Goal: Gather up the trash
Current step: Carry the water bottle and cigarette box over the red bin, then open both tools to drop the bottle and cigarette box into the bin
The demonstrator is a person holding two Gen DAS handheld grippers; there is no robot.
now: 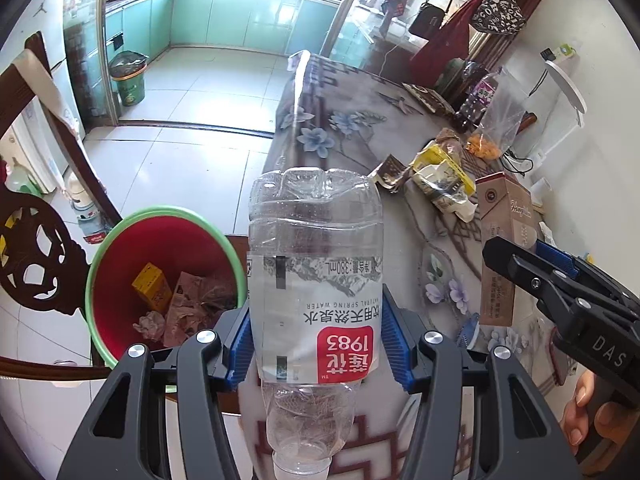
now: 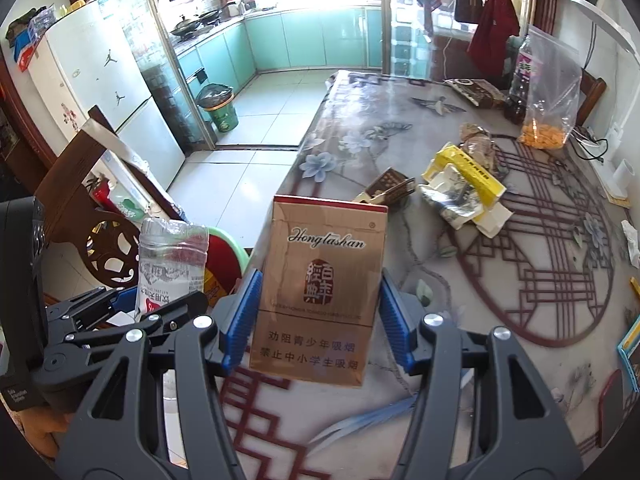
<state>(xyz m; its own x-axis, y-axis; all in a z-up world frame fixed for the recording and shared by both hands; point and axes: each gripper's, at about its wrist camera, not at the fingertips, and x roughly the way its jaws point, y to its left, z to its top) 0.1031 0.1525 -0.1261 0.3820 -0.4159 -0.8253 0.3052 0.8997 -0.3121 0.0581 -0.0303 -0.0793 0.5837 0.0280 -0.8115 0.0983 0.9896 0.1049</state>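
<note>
- Two pieces of trash are in my claws at once: a plastic water bottle [image 1: 316, 280] in my left gripper [image 1: 316, 344] and a cigarette pack [image 2: 320, 296] in my right gripper [image 2: 318, 320].
- My left claw is clamped on the bottle, with the blue pads [image 1: 394, 344] pressing its labelled middle from both sides.
- It is clear, empty and crumpled, and points base-first away from me, neck toward the camera; its white label carries a red patch with "1983".
- My right claw is clenched on the pack, one blue pad [image 2: 244, 316] against each narrow side.
- It is tan-gold with a red strip along the top edge, script lettering, a dark red seal and rows of Chinese characters below.
- Both items are held above the near left edge of the table [image 2: 400, 128].
- Just left of the bottle, below the table edge, stands a red bin [image 1: 120, 264] with a green rim; it holds a yellow box [image 1: 152, 284] and crumpled brown paper [image 1: 192, 304].
- Farther out on the flowered tablecloth lie a torn yellow carton [image 2: 468, 176], a small dark wrapper [image 2: 390, 190] and a clear bag [image 2: 552, 92] with orange bits.
</note>
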